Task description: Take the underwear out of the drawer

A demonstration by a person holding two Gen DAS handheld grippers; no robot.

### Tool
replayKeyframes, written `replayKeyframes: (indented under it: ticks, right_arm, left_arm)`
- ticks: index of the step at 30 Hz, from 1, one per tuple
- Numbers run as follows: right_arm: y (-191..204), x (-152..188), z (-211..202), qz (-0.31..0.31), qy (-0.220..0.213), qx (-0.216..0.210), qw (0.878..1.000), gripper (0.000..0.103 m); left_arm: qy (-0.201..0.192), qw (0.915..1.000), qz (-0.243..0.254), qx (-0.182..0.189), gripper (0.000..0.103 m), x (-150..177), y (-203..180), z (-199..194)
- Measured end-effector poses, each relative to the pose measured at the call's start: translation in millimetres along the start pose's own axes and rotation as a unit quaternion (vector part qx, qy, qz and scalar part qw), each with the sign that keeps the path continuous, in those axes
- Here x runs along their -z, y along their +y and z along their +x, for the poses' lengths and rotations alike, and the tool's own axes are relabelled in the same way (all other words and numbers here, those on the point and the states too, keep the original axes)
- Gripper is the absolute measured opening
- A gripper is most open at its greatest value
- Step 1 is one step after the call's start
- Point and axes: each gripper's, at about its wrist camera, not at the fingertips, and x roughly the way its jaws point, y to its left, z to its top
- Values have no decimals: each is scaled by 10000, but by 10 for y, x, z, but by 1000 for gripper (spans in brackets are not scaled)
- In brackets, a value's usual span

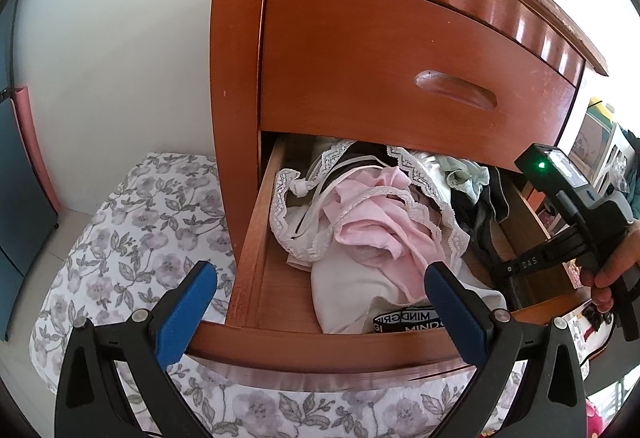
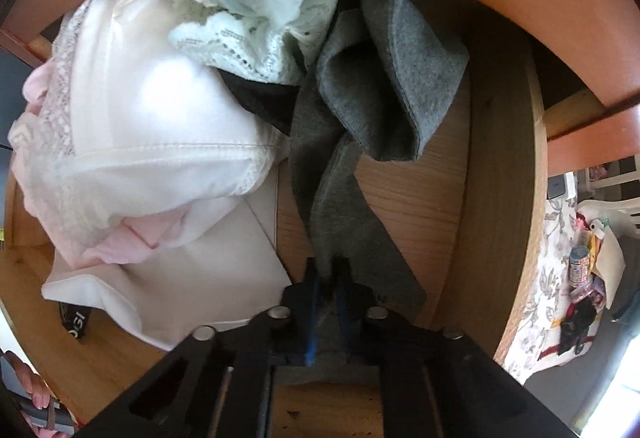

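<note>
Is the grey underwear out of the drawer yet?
Not yet. The grey underwear lies inside the drawer, pinched by the right gripper.

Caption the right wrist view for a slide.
Right gripper shut on a grey garment inside the open drawer, beside white and pink underwear.

The left tongs (image 1: 320, 302) are showing black angular arms with silver round screws and ribbed blue pads. The right tongs (image 2: 327, 312) are showing the same black frame, thin blue pads, a green light glowing on top and white "DAS" lettering.
</note>
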Motion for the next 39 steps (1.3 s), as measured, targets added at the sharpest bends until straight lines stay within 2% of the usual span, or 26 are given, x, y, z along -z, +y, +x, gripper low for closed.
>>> replayKeyframes:
  ticks: [10,16,19,25,28,34,39]
  right_arm:
    - [-12,219,-403,37,-697,-205,9973,4]
    - [-102,385,-613,182,-1119,-787,9904,3]
    - [-189,478,-683,297,-1269,-1192,9843,3]
    - [-383,631,-797,587,-1459,-1643,9738,3]
    - [-478,648,-875,714,-1560,-1888,9669,3]
    - [-685,738,-1003,841,-1705,-2087,9593,3]
    - [-799,788,-1224,966,-2056,-2425,9432,3]
  left_arm:
    - [-13,9998,178,84,103,-12,-97,-24]
    - [-165,9992,334,164,103,-78,-191,-108]
    - [-230,9988,390,161,103,-81,-257,-144]
    - [-227,9987,389,232,103,-72,-286,-118]
    - [-180,9990,392,149,103,-61,-274,-88]
    - [-187,9990,372,153,103,-47,-278,-94]
    - [-165,9991,372,138,103,-44,-285,-79]
